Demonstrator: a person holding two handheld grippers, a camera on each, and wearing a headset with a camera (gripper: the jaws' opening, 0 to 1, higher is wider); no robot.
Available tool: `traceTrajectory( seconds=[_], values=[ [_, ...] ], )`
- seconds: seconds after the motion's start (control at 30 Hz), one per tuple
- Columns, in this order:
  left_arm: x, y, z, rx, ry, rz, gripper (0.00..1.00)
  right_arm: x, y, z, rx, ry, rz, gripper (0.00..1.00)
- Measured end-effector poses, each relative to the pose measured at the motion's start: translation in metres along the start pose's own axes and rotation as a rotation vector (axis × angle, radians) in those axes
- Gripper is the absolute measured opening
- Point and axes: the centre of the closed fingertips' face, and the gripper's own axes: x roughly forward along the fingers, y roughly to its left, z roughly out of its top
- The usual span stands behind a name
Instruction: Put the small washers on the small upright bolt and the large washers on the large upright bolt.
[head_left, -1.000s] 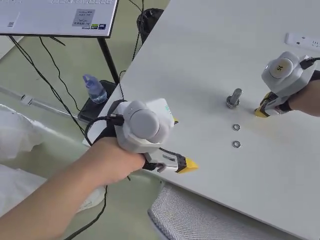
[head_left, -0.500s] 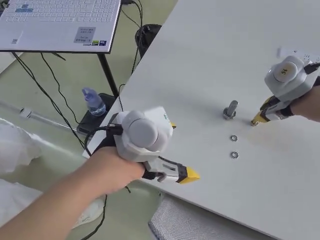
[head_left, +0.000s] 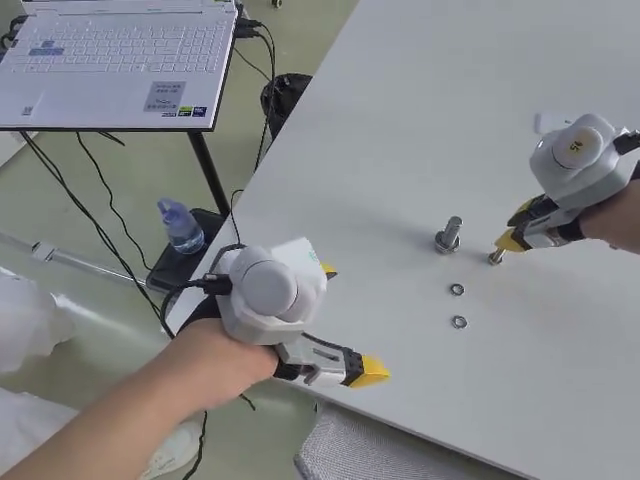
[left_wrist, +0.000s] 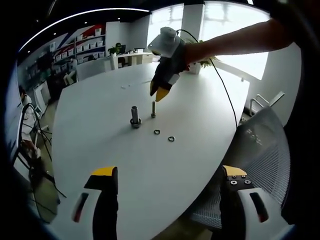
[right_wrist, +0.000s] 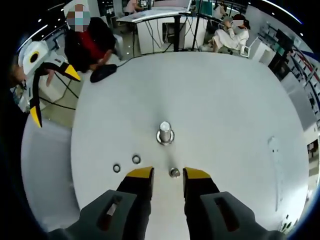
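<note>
Right gripper (right_wrist: 167, 175) hovers part-open and empty, the small bolt (right_wrist: 174, 172) upright between its yellow tips. Large bolt (right_wrist: 165, 134) stands just beyond, with two washers (right_wrist: 136, 159) loose on the table (right_wrist: 225, 100) nearby.

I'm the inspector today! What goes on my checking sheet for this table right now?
Surface: white table, no spills seen.
Job's things: large bolt and small bolt upright; two washers lying loose beside them.
Clutter: small white thing on the far side, too unclear to name.
Grippers: left gripper open, near the table's edge; right gripper open, at the small bolt.
Cables: black cable on the left gripper; more under the laptop.
Surroundings: bottle on the floor, mesh chair.
</note>
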Motion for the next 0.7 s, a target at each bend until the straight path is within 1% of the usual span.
traceTrajectory(
  seconds=[0.13,0.17,0.33,0.47,0.53,0.6,0.67,0.7],
  values=[
    [0.000,-0.003,0.000,0.006,0.009,-0.004,0.84,-0.006,0.007,-0.002,0.002,-0.005,0.005,0.28],
    [0.000,-0.003,0.001,0.007,0.009,-0.005,0.84,-0.003,0.003,-0.004,-0.003,-0.006,0.003,0.28],
    [-0.001,-0.005,0.003,0.007,-0.001,-0.005,0.87,-0.009,0.012,-0.004,-0.003,-0.013,0.005,0.29],
    [-0.001,-0.008,0.000,0.017,0.011,-0.008,0.87,-0.011,0.021,-0.006,-0.001,-0.015,0.008,0.29],
    [-0.001,-0.009,-0.002,0.035,0.018,-0.005,0.87,-0.010,0.024,-0.007,0.001,-0.014,0.009,0.29],
    [-0.002,-0.010,-0.003,0.027,0.020,-0.008,0.86,-0.010,0.027,-0.008,0.000,-0.011,0.010,0.29],
    [-0.004,-0.009,-0.003,0.024,0.013,0.002,0.86,-0.007,0.025,-0.009,0.002,-0.009,0.013,0.29],
    [-0.005,-0.009,-0.004,0.024,0.016,0.002,0.86,-0.006,0.028,-0.009,0.002,-0.008,0.016,0.29]
  ],
)
